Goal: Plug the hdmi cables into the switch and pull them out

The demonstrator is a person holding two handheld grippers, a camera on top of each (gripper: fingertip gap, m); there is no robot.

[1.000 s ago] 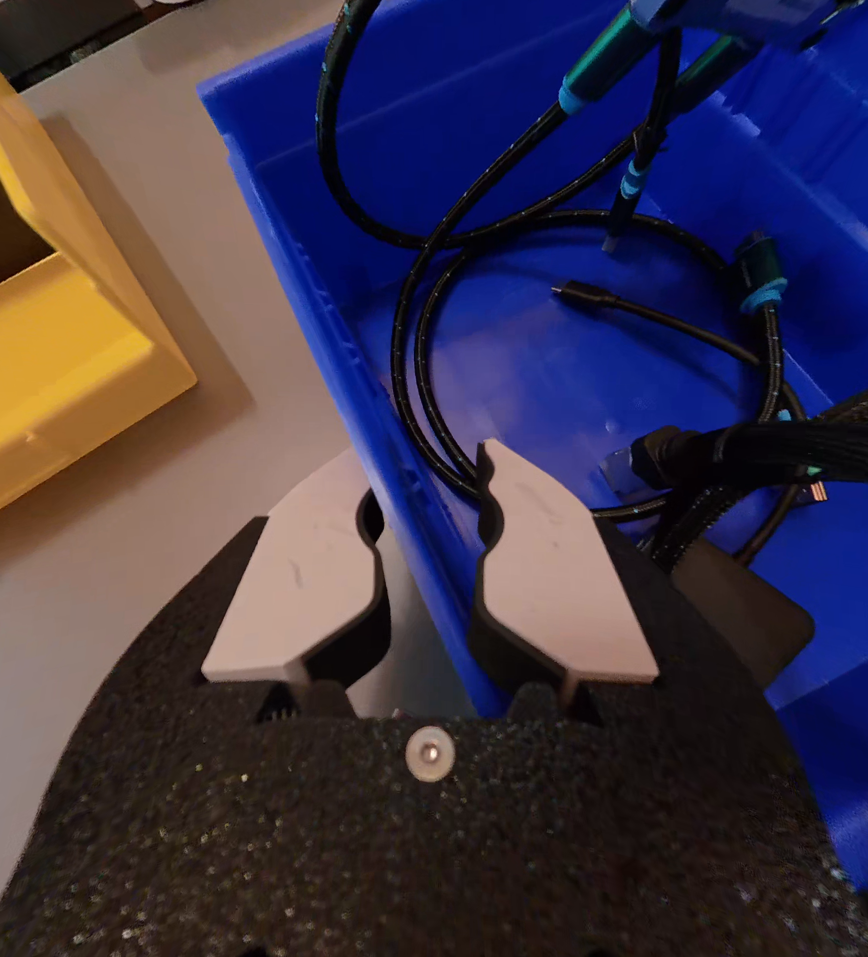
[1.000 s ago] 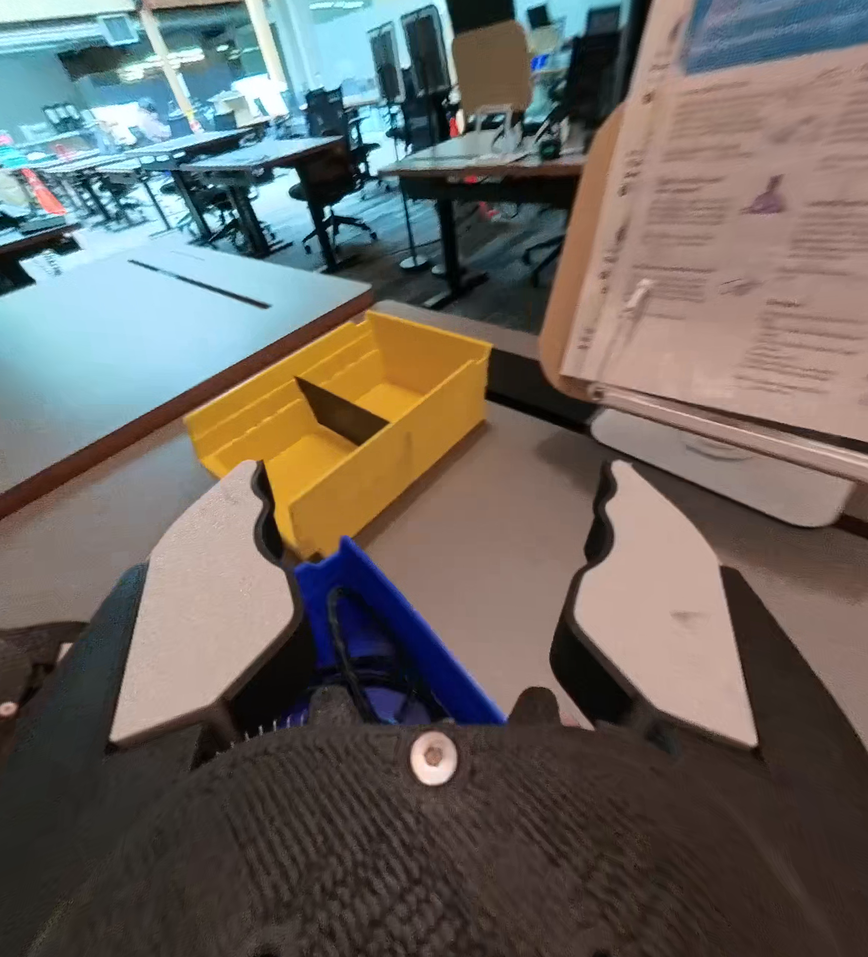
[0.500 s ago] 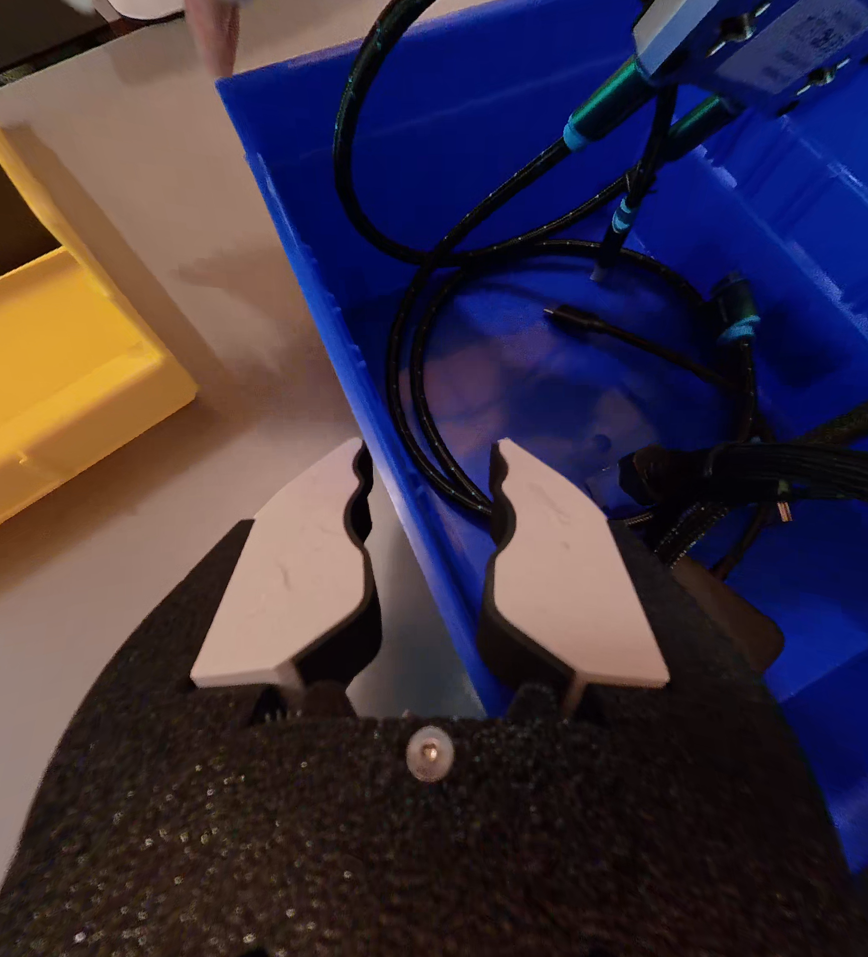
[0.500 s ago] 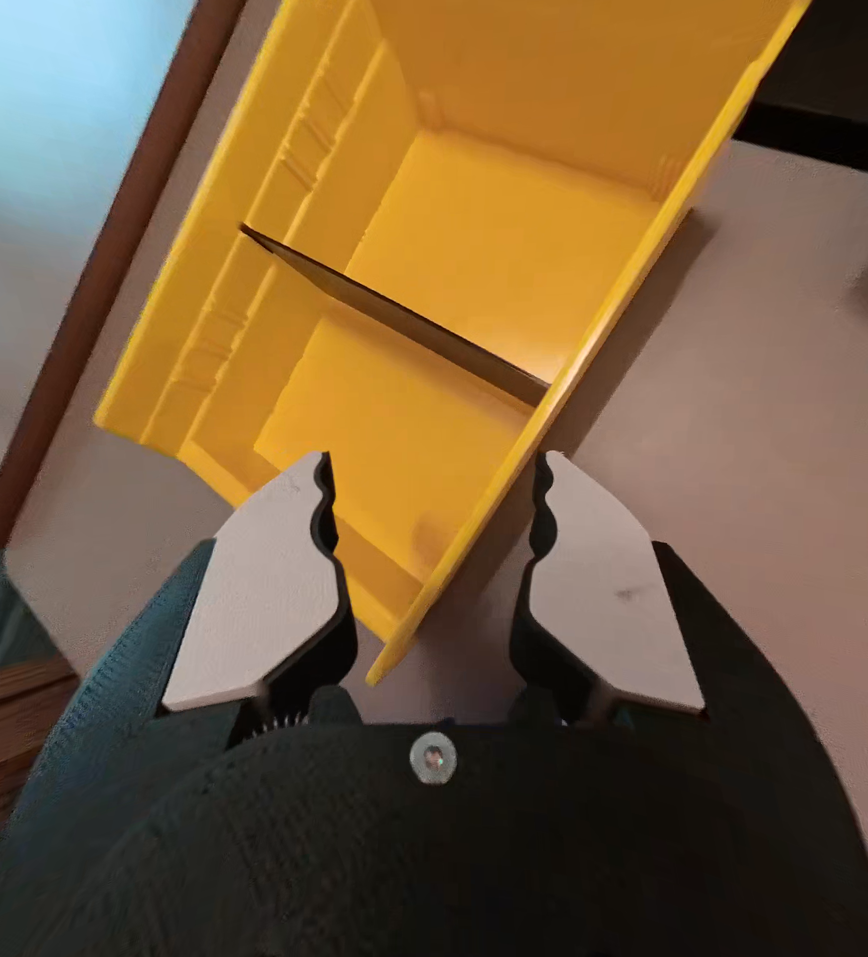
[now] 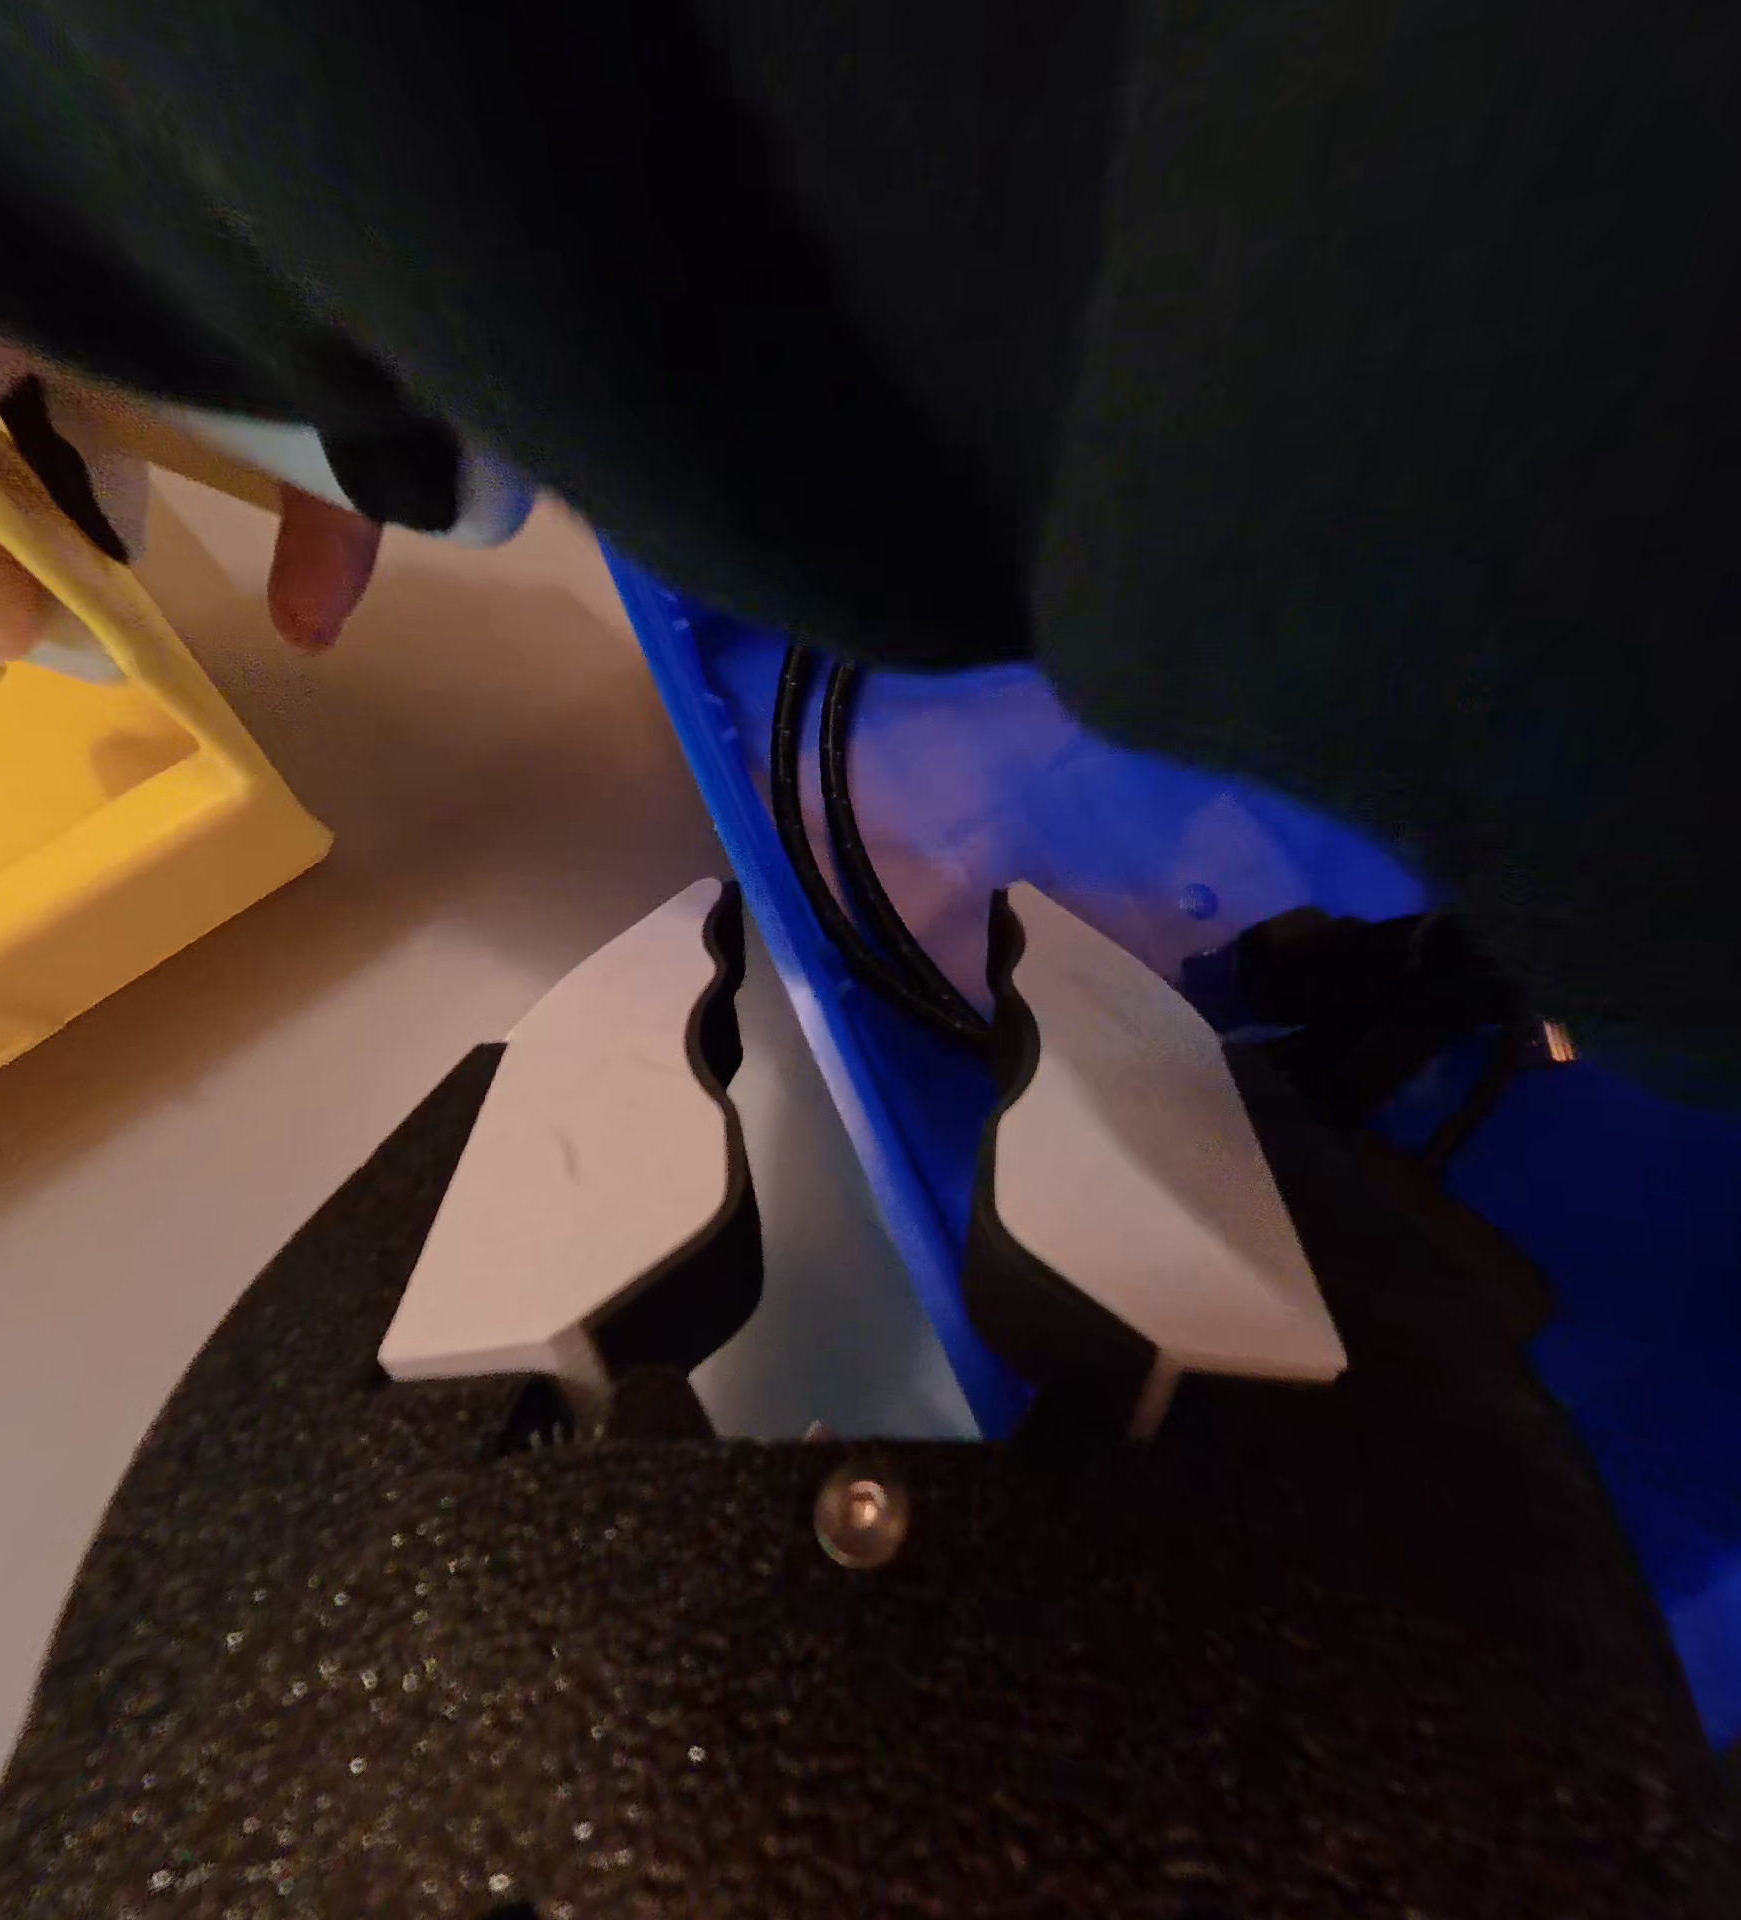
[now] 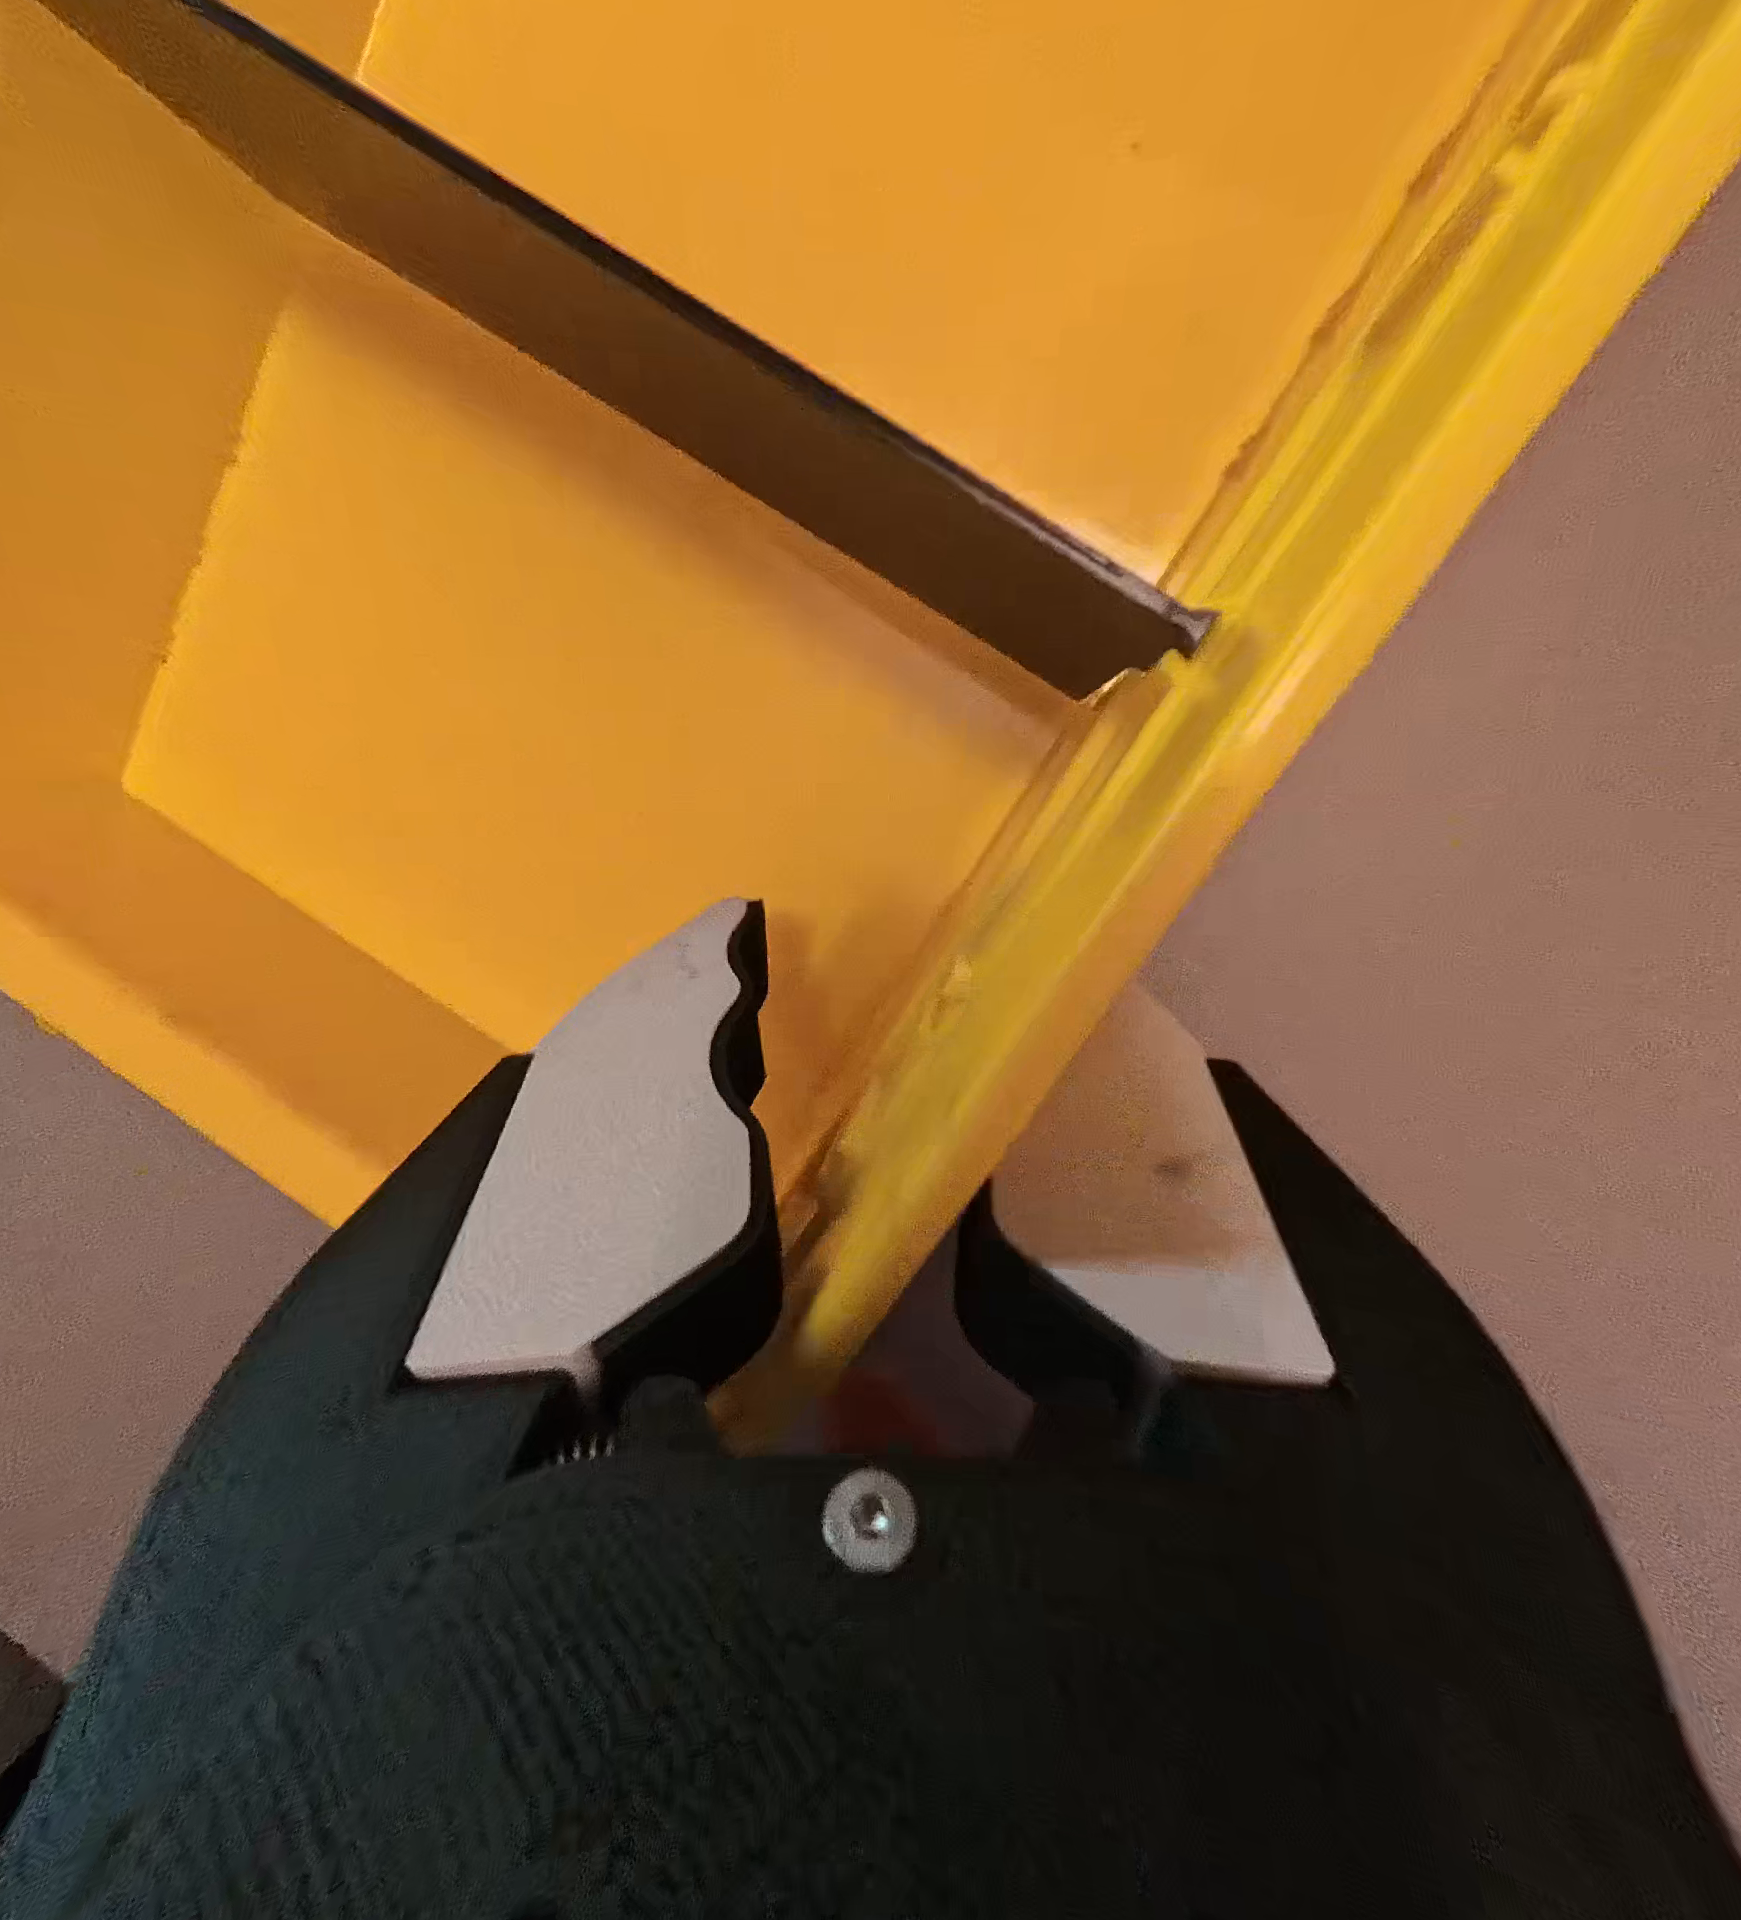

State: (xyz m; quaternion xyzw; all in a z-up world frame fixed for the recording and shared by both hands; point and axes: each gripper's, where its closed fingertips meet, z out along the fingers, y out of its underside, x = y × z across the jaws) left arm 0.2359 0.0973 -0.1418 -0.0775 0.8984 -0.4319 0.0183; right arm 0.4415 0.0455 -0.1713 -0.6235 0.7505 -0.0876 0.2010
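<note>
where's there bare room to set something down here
Bare tabletop lies between the yellow bin and the blue bin. The yellow bin's near compartment is empty. The blue bin is crowded with black cables.

Yellow divided bin (image 6: 637,582) beside blue bin (image 5: 1624,1299), tabletop (image 5: 170,1299).

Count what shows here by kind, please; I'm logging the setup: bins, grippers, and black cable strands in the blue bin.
Bins: 2, the yellow bin and the blue bin
Grippers: 2, the left gripper and the right gripper
Black cable strands: 2, side by side; dark fabric hides the rest
Total: 6
</note>
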